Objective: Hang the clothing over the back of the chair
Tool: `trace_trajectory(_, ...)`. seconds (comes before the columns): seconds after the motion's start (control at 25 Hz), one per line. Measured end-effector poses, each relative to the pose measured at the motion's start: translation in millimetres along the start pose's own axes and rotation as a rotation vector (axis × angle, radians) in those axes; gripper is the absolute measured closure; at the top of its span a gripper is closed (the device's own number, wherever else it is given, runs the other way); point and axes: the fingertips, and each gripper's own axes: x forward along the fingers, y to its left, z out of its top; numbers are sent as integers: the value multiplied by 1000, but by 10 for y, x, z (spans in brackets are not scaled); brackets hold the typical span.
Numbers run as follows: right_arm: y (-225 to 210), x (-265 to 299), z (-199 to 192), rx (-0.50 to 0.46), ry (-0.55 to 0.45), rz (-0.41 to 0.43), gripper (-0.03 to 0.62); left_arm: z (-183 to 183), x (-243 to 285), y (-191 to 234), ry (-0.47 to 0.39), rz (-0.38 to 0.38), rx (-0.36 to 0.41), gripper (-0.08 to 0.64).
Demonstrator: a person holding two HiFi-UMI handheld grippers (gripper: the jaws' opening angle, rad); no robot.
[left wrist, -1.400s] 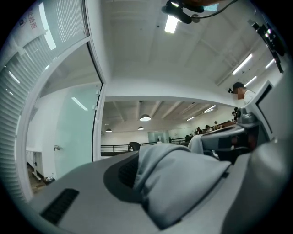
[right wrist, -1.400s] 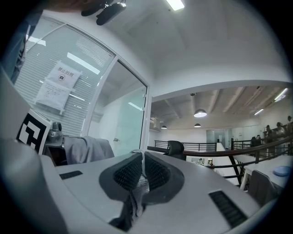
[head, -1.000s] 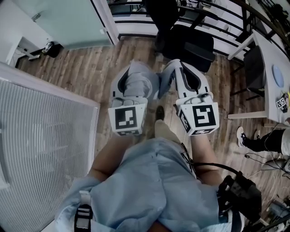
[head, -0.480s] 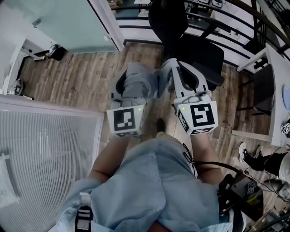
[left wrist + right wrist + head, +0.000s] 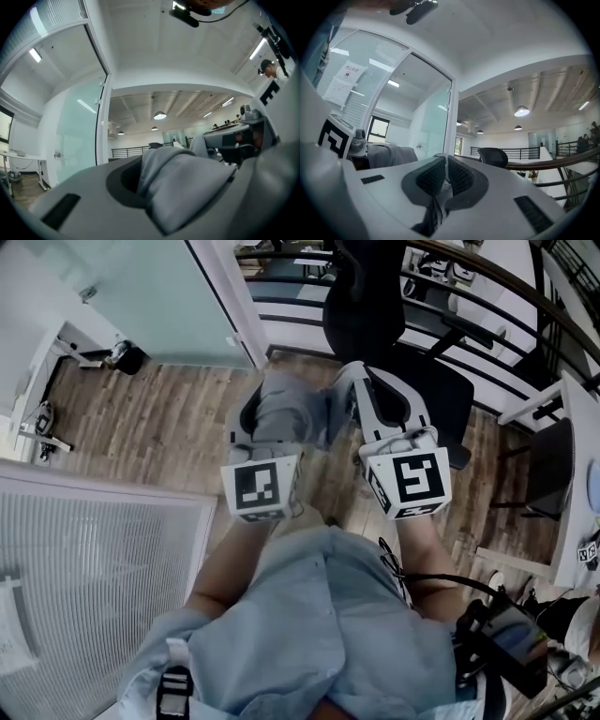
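A grey piece of clothing [image 5: 284, 407] is bunched in my left gripper [image 5: 279, 381] and stretches across to my right gripper [image 5: 353, 374]; both are shut on it and held level, side by side. In the left gripper view the cloth [image 5: 187, 180] fills the jaws of that gripper [image 5: 185, 157]. In the right gripper view a thin fold [image 5: 436, 206] is pinched between the ribbed pads [image 5: 458, 177]. The black office chair [image 5: 370, 306] stands just ahead, with its seat [image 5: 436, 390] beside and past my right gripper. It also shows as a dark backrest [image 5: 493, 157] in the right gripper view.
A glass door and white frame [image 5: 220, 296] stand ahead on the left. A black railing [image 5: 487, 296] runs behind the chair. A white desk [image 5: 574, 474] with a second dark chair [image 5: 548, 460] is at the right. A ribbed white panel [image 5: 84, 568] lies at the left over wood floor [image 5: 169, 427].
Both grippers have travelled forward together with the clothing still held. The black chair has come closer and now sits just beyond the right gripper's tip.
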Motion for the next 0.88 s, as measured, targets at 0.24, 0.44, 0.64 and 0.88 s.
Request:
trace_trajectory(0.24,-47,461,-115,-13,19,14,575,-145,384,231,-6,-10,10,526)
trace_trajectory(0.44,-148,912,-149,-27,21,16,575,-245,841,435,-7,-20,-19,526)
trace_trajectory(0.64,-240,1415,-205,-32,38,0,575,-289,1306,738,-11,-42,-9,526)
trace_trajectory(0.88,-324,1919,-59,-50,23,-16,575,-181,1794,1037,-35,-52,-46,526)
